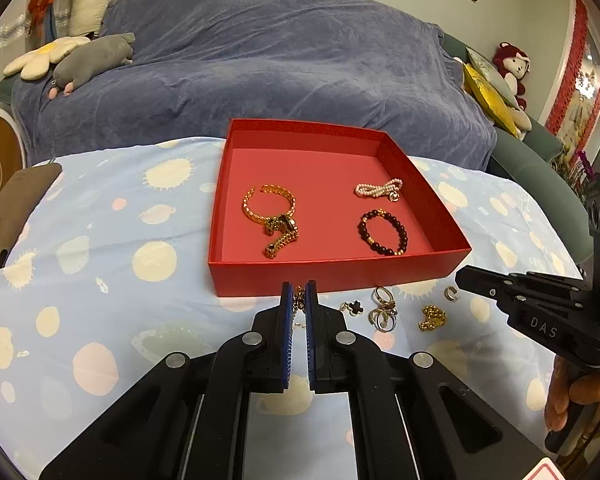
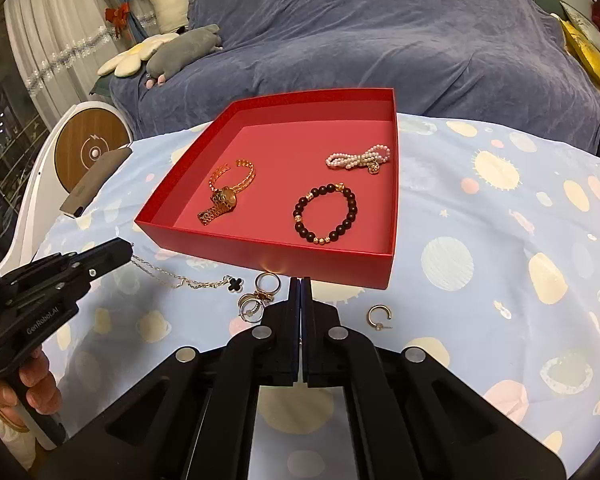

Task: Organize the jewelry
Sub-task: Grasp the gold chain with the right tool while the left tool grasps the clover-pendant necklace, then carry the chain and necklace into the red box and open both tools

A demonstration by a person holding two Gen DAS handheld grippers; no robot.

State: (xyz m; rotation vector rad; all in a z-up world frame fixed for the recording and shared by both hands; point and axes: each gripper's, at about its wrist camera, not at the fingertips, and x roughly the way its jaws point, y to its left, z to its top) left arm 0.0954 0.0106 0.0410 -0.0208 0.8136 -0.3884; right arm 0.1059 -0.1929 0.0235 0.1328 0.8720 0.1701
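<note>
A red box (image 1: 332,276) (image 2: 260,252) holds a gold watch (image 1: 278,226) (image 2: 222,200), a pearl bracelet (image 1: 378,189) (image 2: 358,159) and a dark bead bracelet (image 1: 382,232) (image 2: 326,214). In front of it on the cloth lie a chain necklace with a black clover (image 2: 235,283) (image 1: 355,307), rings (image 1: 383,312) (image 2: 260,296), a gold chain piece (image 1: 432,317) and a hoop earring (image 2: 379,316) (image 1: 451,293). My left gripper (image 1: 299,294) (image 2: 130,250) is nearly shut on the necklace chain. My right gripper (image 2: 300,284) (image 1: 460,276) is shut and empty.
The table carries a light blue cloth with pale dots (image 1: 100,280) (image 2: 500,240). A brown flat object (image 1: 16,208) (image 2: 96,182) lies at its left edge. A sofa under a blue cover (image 1: 260,60) stands behind. A hand (image 1: 572,392) holds the right gripper.
</note>
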